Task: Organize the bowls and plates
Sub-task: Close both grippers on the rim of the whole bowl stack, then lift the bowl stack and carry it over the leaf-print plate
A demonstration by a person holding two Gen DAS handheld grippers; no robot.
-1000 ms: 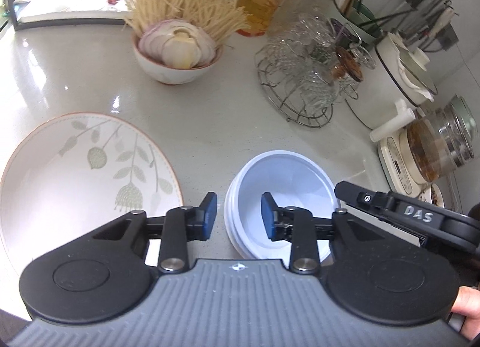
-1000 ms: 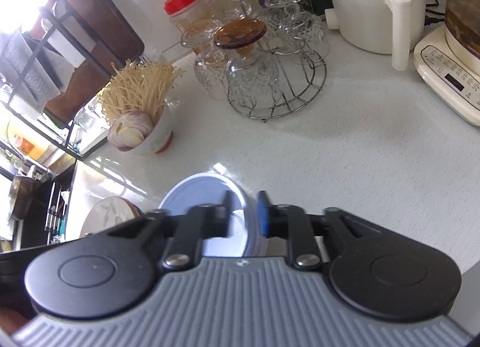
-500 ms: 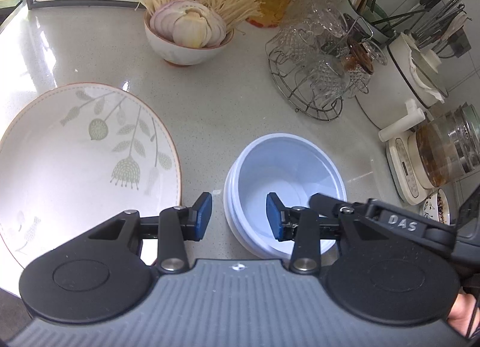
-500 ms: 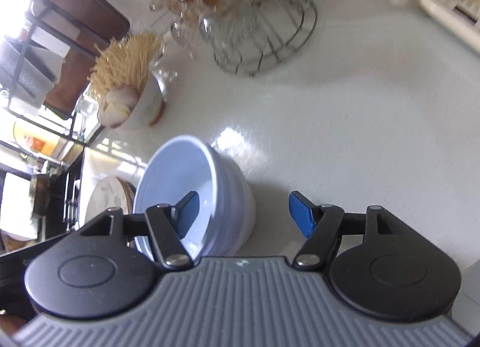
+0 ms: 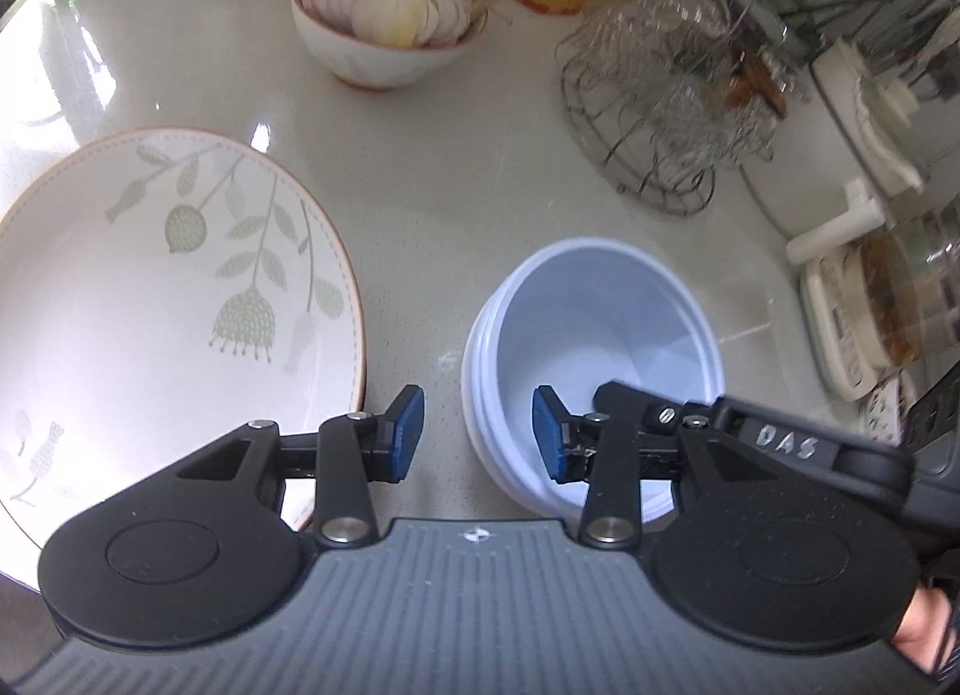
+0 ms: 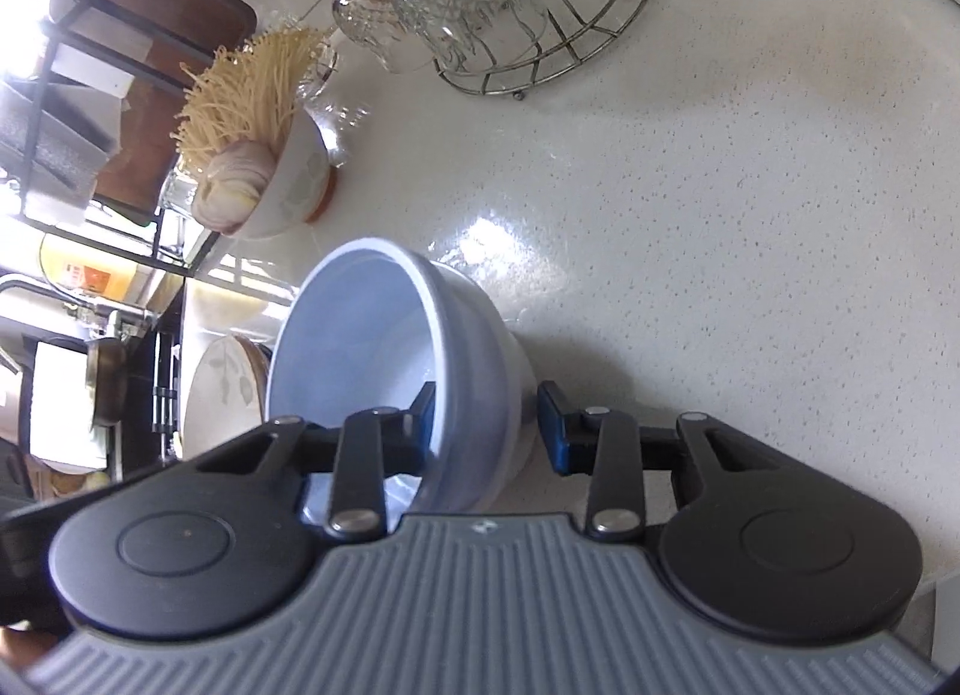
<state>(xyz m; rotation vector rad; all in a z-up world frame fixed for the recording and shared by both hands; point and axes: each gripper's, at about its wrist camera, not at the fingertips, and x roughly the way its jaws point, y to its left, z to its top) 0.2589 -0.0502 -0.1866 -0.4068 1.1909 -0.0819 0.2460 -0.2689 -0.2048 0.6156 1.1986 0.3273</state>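
Our right hand-held gripper straddles the near wall of the pale blue bowl, jaws closing, outer pad not yet touching. The bowl looks light, stiff and glossy, so likely slippery; the rim is where we'd pinch. Our left hand-held gripper hovers half-open, empty, just short of it. Left of that, the leaf-patterned plate rests on the worktop, probably heavier and breakable.

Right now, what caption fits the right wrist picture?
Right tool closing over the rim of the pale blue bowl on the white counter.
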